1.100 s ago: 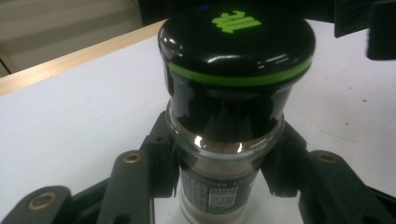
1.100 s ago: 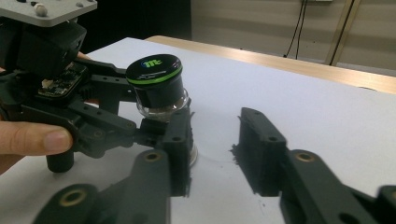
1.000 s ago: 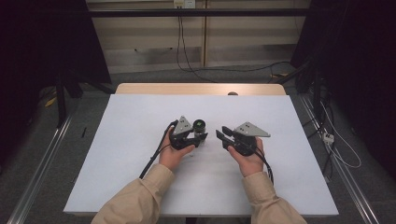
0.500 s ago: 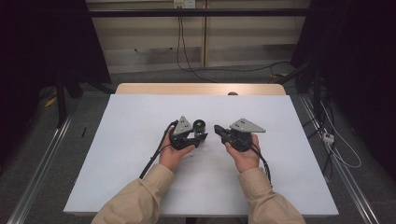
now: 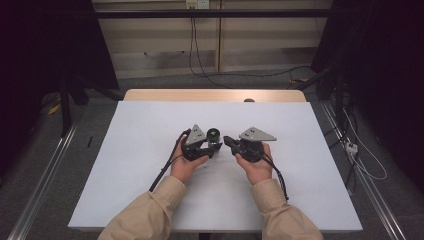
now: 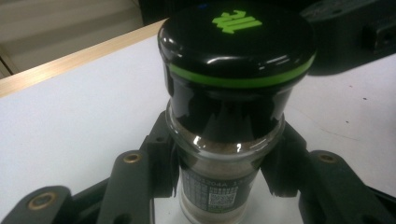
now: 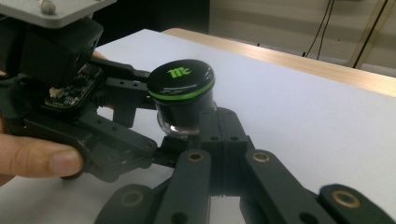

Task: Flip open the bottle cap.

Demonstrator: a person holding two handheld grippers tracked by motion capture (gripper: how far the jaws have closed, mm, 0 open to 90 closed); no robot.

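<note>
A small glass spice jar [image 6: 224,186] with a glossy black, green-banded cap [image 6: 236,51] stands upright on the white table [image 5: 125,165], mid-table. The left gripper [image 6: 219,179] is clamped on the glass just under the cap; the right gripper [image 7: 212,135] sits close beside it, jaws drawn together, holding nothing. Glass is rigid, slick and breakable (likely light) — better gripped low on the body, the cap left free for twisting
</note>
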